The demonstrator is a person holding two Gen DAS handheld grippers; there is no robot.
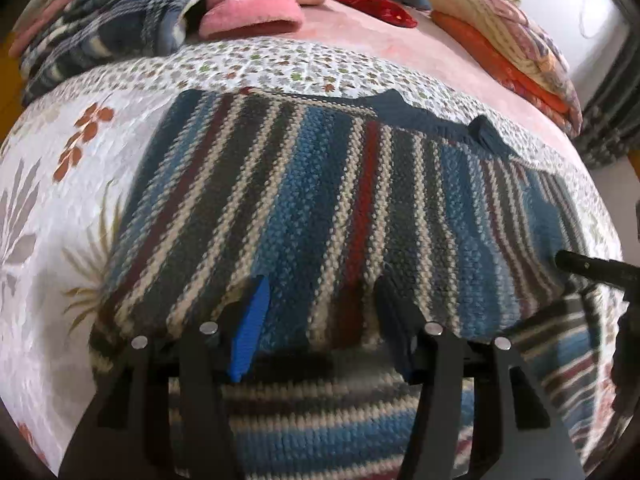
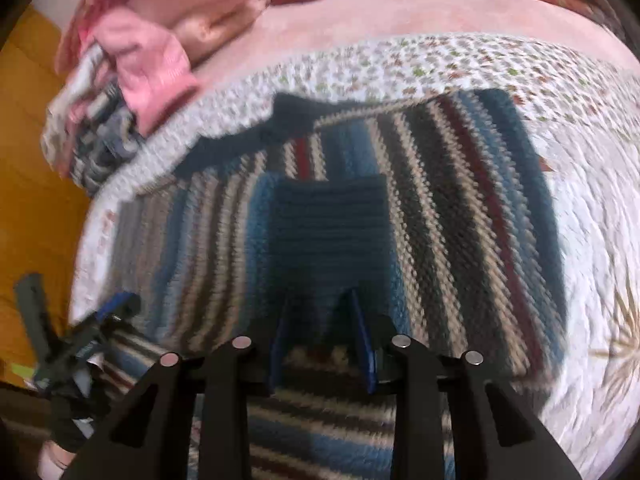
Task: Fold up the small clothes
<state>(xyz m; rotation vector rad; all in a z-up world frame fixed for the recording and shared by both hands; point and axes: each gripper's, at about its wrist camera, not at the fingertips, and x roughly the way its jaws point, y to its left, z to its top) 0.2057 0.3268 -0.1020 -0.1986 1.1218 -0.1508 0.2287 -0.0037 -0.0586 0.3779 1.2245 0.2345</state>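
The striped knitted sweater [image 1: 320, 200] lay flat on the floral bedcover [image 1: 60, 200]. The left claw [image 1: 320, 312] stood wide over its near edge; the right claw [image 2: 320, 320] was narrower, gripping nothing.

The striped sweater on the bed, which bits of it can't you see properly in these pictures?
- Near edge of the striped sweater: left wrist view, hidden behind the left gripper and its black frame.
- Whether the right gripper pinches any knit: right wrist view, motion blur smears its fingers.
- Sweater's right end: left wrist view, cut off by the lens edge.
- Pile of pink clothes: cut off at the top.
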